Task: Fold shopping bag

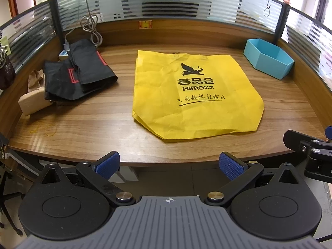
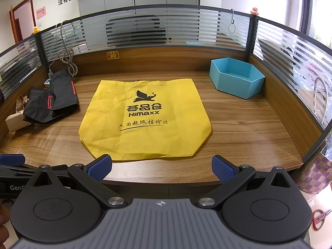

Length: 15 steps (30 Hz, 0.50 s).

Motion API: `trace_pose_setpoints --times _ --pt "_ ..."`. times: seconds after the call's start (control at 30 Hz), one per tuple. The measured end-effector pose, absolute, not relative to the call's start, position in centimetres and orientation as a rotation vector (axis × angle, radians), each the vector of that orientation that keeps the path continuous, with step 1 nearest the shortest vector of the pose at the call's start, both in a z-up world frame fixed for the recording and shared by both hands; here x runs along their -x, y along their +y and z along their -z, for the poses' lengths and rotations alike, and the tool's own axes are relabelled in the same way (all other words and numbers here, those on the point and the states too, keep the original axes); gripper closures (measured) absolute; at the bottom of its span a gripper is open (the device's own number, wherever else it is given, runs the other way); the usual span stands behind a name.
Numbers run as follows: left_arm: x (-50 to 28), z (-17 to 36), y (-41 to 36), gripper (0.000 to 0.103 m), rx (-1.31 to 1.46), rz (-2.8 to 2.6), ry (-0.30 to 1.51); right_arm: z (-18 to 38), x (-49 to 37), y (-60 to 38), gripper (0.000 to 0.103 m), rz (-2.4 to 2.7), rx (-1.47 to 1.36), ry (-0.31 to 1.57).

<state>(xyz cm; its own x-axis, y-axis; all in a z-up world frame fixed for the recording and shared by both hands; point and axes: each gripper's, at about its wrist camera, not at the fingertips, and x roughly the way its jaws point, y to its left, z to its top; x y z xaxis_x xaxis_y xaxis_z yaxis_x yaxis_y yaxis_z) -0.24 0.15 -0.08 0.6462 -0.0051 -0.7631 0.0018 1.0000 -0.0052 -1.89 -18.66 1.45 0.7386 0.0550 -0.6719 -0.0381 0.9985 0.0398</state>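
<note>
In the left wrist view we see the blue hexagonal box [image 1: 268, 61] at the far right of the desk [image 1: 83, 124], well apart from everything else; what shows of its inside holds nothing; the yellow shopping bag [image 1: 195, 97] lies flat and unfolded in the middle of the desk, print side up, its mouth toward the far partition; to its left a heap of black bags with red trim [image 1: 76, 76] rests partly on brown paper bags [image 1: 34, 95] at the desk's left edge; a grey cable [image 1: 89, 25] hangs down the partition behind the black heap; rubber bands [image 1: 44, 129] lie on the wood near the front left; our left claw [image 1: 169, 166] stands wide open with nothing between its blue pads, held off the near edge of the desk; part of the right claw [image 1: 311, 145] shows at the right border.

In the right wrist view the blue box [image 2: 236, 77] again sits at the far right corner; the shopping bag [image 2: 145, 120] lies centred ahead of us, nothing on top of it; the black bags [image 2: 51, 101] lie just left of it, apart from it; our right claw [image 2: 161, 167] is spread wide and grips nothing, its pads near the bag's bottom edge; red-handled scissors [image 2: 319, 217] lie below the desk at the right.
</note>
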Motion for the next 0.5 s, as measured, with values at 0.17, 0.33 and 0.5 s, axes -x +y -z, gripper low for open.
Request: trace_pose_setpoints --times 0.17,0.33,0.5 --pt "-0.16 0.14 0.3 0.0 0.002 0.003 0.872 -1.59 1.88 -18.7 0.0 -0.053 -0.026 0.737" --pt "-0.24 -0.15 0.46 0.0 0.003 0.01 0.86 -1.64 1.79 -18.69 0.0 -0.054 -0.025 0.736" --pt "-0.44 -0.2 0.52 0.0 0.003 0.01 0.856 -1.94 1.29 -18.67 0.0 -0.054 -0.023 0.73"
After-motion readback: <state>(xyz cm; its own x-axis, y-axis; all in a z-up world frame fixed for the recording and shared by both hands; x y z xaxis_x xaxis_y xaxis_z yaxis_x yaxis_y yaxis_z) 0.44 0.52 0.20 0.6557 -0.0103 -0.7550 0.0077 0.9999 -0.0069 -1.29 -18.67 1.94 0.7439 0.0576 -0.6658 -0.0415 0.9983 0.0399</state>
